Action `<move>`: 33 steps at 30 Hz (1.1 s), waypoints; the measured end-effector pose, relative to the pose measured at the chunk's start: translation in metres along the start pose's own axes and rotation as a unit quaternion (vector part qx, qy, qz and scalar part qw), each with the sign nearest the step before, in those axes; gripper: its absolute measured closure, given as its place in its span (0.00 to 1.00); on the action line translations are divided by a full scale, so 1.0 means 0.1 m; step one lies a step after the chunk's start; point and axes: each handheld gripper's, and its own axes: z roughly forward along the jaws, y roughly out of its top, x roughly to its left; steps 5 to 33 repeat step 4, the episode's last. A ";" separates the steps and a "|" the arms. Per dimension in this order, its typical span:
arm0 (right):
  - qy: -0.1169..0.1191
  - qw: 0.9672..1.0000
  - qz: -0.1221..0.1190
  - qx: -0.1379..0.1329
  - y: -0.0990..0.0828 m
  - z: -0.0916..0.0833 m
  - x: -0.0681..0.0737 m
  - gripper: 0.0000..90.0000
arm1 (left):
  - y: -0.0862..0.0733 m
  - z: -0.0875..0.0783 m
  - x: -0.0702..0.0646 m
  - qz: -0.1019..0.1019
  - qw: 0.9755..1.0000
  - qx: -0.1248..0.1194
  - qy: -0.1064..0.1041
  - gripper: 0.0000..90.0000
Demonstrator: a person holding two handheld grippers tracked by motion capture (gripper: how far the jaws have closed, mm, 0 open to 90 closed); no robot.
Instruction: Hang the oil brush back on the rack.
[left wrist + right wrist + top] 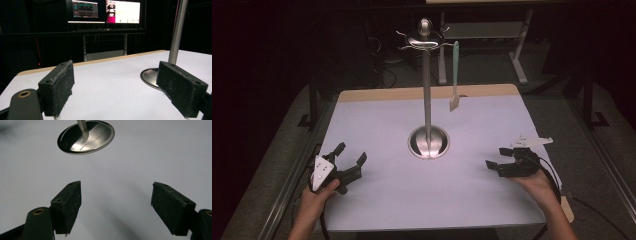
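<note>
1. The left hand-held gripper [349, 159] sat on the white counter [387, 200] well to the near left of the tall polished steel utensil stand [427, 100], jaws spread wide with nothing between them. In its own view the stand's round base [150, 77] lay just beyond the right-hand pad, so a careless forward sweep could have knocked the base.
2. The right hand-held gripper [498, 159] rested to the near right of the stand, also wide open and empty, pointing toward the base [86, 137].
3. The pale green-handled spatula with a white blade [454, 80] hung from a hook on the far right of the stand's crown, apart from both grippers.
4. Reaching high for it risked bumping the slim pole [427, 95]; a top-heavy stand might have tipped.
5. A loose pinch on the narrow handle might have let the spatula swing or drop off its hook.
</note>
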 end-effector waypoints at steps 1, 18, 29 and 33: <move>-0.001 1.000 0.004 0.001 -0.01 0.00 0.00 0.27 | 0.00 0.00 0.00 0.000 1.000 -0.001 0.000 0.16; -0.001 1.000 0.006 0.005 -0.03 0.01 0.00 0.27 | 0.00 0.00 0.00 0.001 1.000 0.000 0.000 0.16; -0.001 1.000 0.006 0.005 -0.03 0.01 0.00 0.27 | 0.00 0.00 0.00 0.001 1.000 0.000 0.000 0.16; -0.001 1.000 0.006 0.005 -0.03 0.01 0.00 0.27 | 0.00 0.00 0.00 0.001 1.000 0.000 0.000 0.16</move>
